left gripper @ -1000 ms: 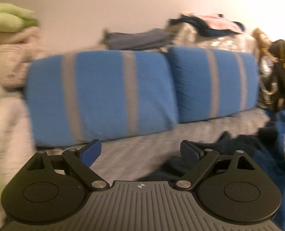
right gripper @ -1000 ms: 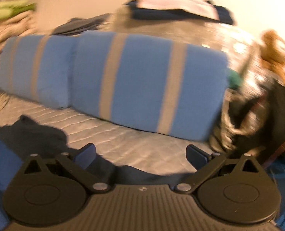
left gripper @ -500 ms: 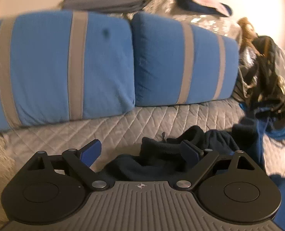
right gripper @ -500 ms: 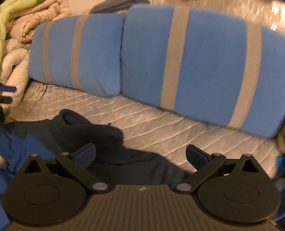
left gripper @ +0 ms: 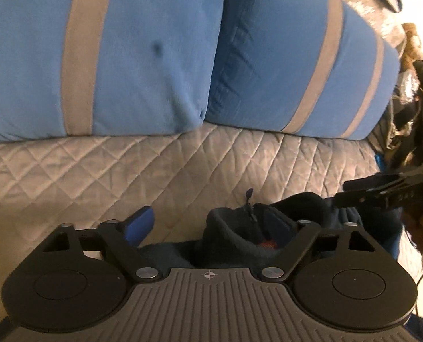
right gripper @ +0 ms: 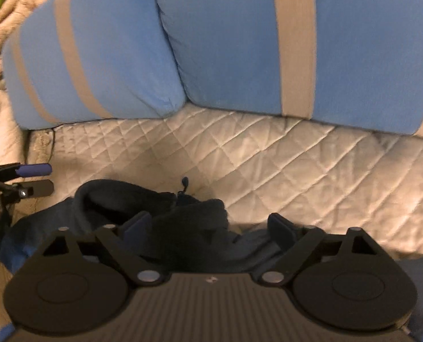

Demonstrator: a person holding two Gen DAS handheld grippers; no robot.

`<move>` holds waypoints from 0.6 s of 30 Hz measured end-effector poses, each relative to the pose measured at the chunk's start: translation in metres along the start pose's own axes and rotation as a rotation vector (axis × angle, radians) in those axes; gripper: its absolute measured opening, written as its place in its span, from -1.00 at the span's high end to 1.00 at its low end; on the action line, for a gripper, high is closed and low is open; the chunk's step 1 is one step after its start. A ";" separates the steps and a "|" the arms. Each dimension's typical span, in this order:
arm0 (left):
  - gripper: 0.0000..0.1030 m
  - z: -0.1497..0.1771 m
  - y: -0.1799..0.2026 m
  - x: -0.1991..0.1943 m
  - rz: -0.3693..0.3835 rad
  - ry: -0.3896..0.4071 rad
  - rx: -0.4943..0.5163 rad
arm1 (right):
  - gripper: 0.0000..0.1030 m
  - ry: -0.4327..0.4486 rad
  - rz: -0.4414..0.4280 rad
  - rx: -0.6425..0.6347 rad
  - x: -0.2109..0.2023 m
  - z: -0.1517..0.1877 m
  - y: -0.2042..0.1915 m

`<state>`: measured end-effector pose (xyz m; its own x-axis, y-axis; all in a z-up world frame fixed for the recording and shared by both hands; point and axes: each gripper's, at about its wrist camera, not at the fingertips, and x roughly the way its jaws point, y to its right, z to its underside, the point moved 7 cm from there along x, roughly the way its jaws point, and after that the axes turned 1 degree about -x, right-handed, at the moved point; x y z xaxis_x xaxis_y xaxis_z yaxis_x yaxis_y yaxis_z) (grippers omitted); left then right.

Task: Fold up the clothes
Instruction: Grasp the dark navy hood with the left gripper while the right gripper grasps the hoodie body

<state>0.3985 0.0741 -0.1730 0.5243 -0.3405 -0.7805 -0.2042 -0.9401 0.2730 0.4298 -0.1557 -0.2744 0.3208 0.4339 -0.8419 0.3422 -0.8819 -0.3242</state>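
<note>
Your left hand-held gripper [left gripper: 208,225] points steeply down at the dark navy fleece garment [left gripper: 240,236] that lies crumpled on the grey quilted cover [left gripper: 125,171] in front of the two blue cushions with grey stripes [left gripper: 125,57]. Its jaws are closing, with the bunched collar and its zip pull [left gripper: 249,199] between them; the right finger sits against the fleece, while the left blue pad [left gripper: 138,225] is clear of it, so nothing is gripped. Your right hand-held gripper [right gripper: 208,228] hangs over the same garment [right gripper: 154,208] from the other side. Its jaws stand wide and are closing too, with dark folds between them but no pad pressing on the cloth. In the right wrist view your left gripper shows at the left edge, just beside the collar. A pile of pale blankets [right gripper: 0,57] is stacked beyond the cushions.
</note>
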 end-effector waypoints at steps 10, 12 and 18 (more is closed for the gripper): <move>0.72 0.014 0.001 0.044 -0.059 -0.157 -0.015 | 0.21 -0.120 0.027 0.022 0.045 0.004 -0.004; 0.78 0.018 0.004 0.032 -0.093 -0.128 0.032 | 0.61 -0.107 0.058 -0.006 0.040 0.007 -0.003; 0.79 0.046 0.015 -0.002 -0.169 -0.033 0.177 | 0.82 -0.018 0.083 -0.118 0.005 0.027 -0.007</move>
<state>0.3561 0.0617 -0.1931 0.5366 -0.1749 -0.8255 -0.2585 -0.9653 0.0365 0.4049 -0.1527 -0.2883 0.3369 0.3565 -0.8715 0.4171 -0.8863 -0.2013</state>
